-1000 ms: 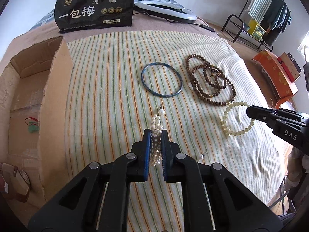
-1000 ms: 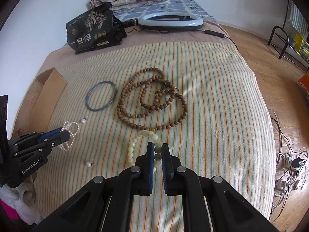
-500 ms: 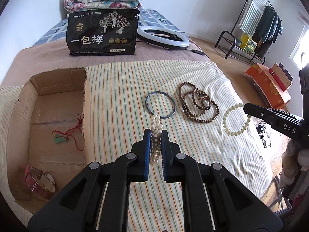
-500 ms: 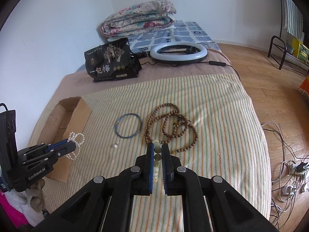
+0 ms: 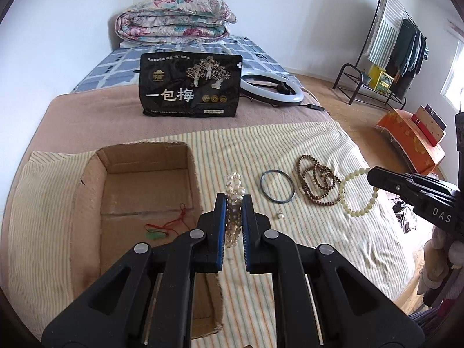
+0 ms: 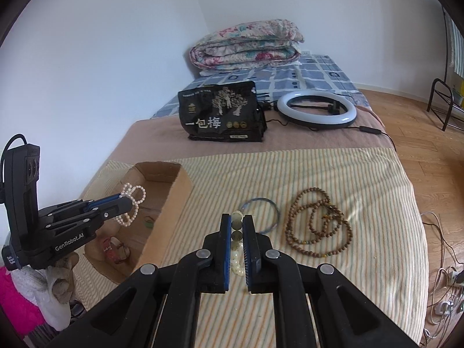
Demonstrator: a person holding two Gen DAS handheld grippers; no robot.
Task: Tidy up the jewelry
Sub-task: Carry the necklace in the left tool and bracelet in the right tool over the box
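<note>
A white pearl bracelet (image 5: 233, 203) was held clamped between the jaws of the left gripper (image 5: 233, 211), raised in the air near the open cardboard box (image 5: 150, 162). A pale jade-coloured bead bracelet (image 6: 236, 240) was pinched in the same way by the right gripper (image 6: 237, 243), lifted above the striped cloth (image 6: 333, 174). Both strands were judged light, limp and slippery, the round polished beads liable to roll between flat pads, so a hold across several beads at once was thought safest. The pearls hung in loose multi-strand loops. Left on the cloth were a thin, stiff blue bangle (image 5: 277, 186), a coiled string of matte brown wooden beads (image 6: 317, 226) and a single small pearl earring (image 5: 280, 215). Inside the box a red cord with a green pendant (image 5: 165, 227) was seen
</note>
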